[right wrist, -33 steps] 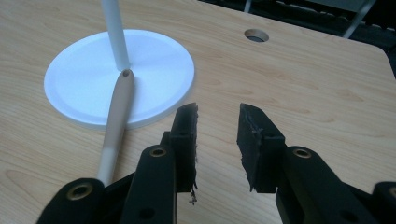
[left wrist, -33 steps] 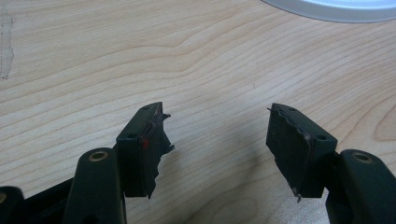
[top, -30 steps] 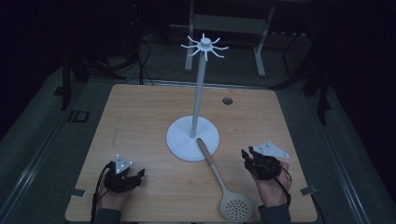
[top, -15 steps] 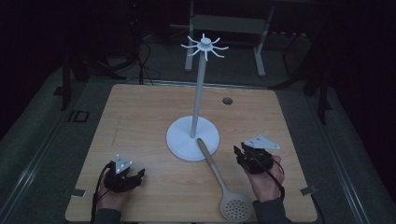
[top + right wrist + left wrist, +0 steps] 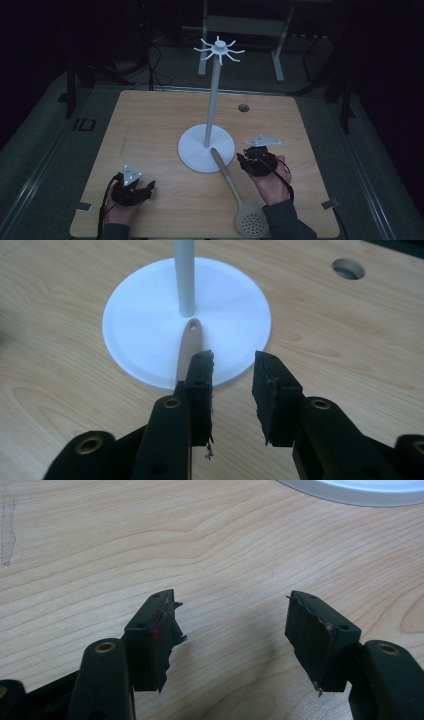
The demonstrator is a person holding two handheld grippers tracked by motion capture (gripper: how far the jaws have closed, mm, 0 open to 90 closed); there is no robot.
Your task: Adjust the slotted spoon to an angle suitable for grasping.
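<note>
Wood table [image 5: 150,140] fills the middle of the high view, with a white stand [image 5: 206,147] on it: a round base, a thin upright pole and a ring of short hooks at the top. A beige slotted spoon [image 5: 235,192] lies flat on the table, its handle tip resting on the near edge of the stand's base and its perforated bowl close to the person's edge of the table. The right gripper [image 5: 250,162] hovers just to the right of the spoon's handle, near the base, held in a hand whose sleeve comes in from the bottom. The left gripper [image 5: 142,189] sits low at the near left part of the table, well apart from the spoon and the stand. A small round hole [image 5: 243,107] shows in the tabletop beyond the stand.

From the left gripper view, the left gripper [image 5: 232,625] has its jaws spread wide with nothing but bare wood between them; an arc of the stand's base [image 5: 360,487] shows at the top edge.

From the right gripper view, the right gripper [image 5: 232,382] points at the stand's base [image 5: 150,315]. Its jaws have just been closing and now stand a narrow gap apart, with nothing between them. The spoon's handle [image 5: 189,347] lies just outside the jaw seen at left, partly hidden behind it, its holed tip near the foot of the pole.
</note>
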